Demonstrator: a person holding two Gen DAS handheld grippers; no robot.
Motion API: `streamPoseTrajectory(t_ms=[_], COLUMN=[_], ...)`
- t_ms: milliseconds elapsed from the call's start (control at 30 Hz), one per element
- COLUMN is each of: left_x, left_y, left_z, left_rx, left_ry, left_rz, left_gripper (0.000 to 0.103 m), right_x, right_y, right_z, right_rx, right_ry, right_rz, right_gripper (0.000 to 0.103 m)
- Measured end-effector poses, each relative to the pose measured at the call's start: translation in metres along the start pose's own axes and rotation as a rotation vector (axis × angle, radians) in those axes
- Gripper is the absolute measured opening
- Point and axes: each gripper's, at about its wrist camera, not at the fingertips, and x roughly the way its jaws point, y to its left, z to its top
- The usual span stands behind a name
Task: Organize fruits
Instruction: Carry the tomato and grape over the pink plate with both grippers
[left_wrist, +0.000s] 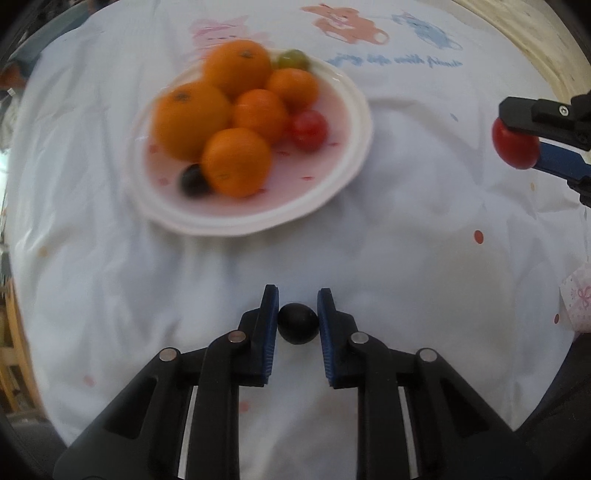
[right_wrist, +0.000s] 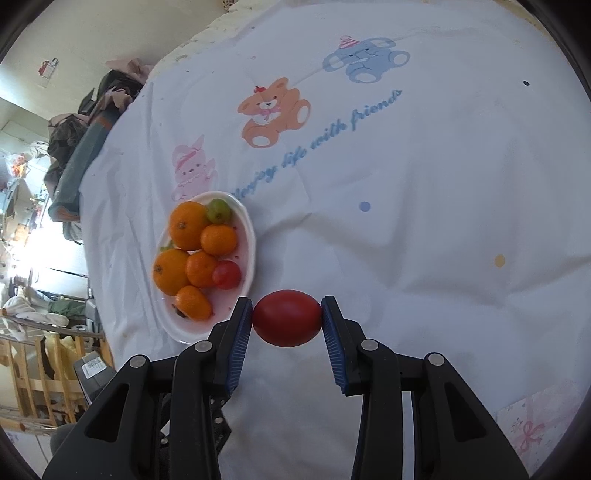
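A white plate holds several oranges, a small red tomato, a green fruit and a dark grape. My left gripper is shut on a dark grape above the cloth, in front of the plate. My right gripper is shut on a red tomato, just right of the plate. It also shows in the left wrist view at the right edge with the tomato.
A white tablecloth with cartoon animals and blue lettering covers the table. A pink patterned box sits at the near right. Clutter and wooden furniture stand beyond the table's left edge.
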Motion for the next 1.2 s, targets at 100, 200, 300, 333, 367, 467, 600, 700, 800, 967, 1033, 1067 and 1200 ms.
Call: streamPoseTrajectory(t_ms=[100, 200, 300, 333, 367, 467, 600, 700, 800, 967, 1033, 1067, 1200], left_x=[-0.019, -0.038, -0.057, -0.064, -0.069, -0.091, -0.11, -0.116, -0.107, -0.087, -0.078, -0.072, -0.047], left_y=[0.014, 0.024, 0.05, 0.054, 0.06, 0.076, 0.093, 0.1, 0.103, 0.108, 0.108, 0.107, 0.102], left_z=[-0.004, -0.009, -0.005, -0.002, 0.003, 0.009, 0.026, 0.034, 0.041, 0.049, 0.052, 0.053, 0.057], left_rx=[-0.018, -0.03, -0.075, -0.089, -0.103, -0.14, -0.157, -0.155, -0.144, -0.138, -0.129, -0.12, -0.09], left_ry=[-0.025, -0.068, -0.111, -0.129, -0.15, -0.208, -0.275, -0.302, -0.295, -0.265, -0.256, -0.25, -0.207], left_rz=[0.02, 0.045, 0.055, 0.059, 0.064, 0.077, 0.089, 0.095, 0.105, 0.091, 0.085, 0.085, 0.056], left_gripper=[0.018, 0.018, 0.018, 0.018, 0.018, 0.018, 0.018, 0.018, 0.018, 0.018, 0.018, 0.018, 0.018], right_x=[-0.009, -0.018, -0.025, -0.026, -0.028, -0.032, -0.035, -0.034, -0.026, -0.008, 0.002, 0.007, 0.026], right_y=[0.01, 0.018, 0.022, 0.023, 0.024, 0.032, 0.045, 0.054, 0.064, 0.07, 0.068, 0.066, 0.06], right_z=[0.001, 0.002, 0.001, 0.001, 0.002, 0.002, 0.004, 0.006, 0.01, 0.021, 0.025, 0.026, 0.032], right_rx=[-0.017, -0.039, -0.053, -0.054, -0.055, -0.071, -0.108, -0.149, -0.193, -0.207, -0.191, -0.181, -0.158], right_ry=[-0.021, -0.047, -0.064, -0.07, -0.075, -0.099, -0.131, -0.154, -0.158, -0.142, -0.125, -0.112, -0.063], right_rz=[0.033, 0.052, 0.077, 0.089, 0.097, 0.12, 0.156, 0.165, 0.17, 0.17, 0.157, 0.156, 0.129], right_gripper=[0.04, 0.04, 0.04, 0.04, 0.04, 0.04, 0.04, 0.04, 0.04, 0.04, 0.04, 0.04, 0.041])
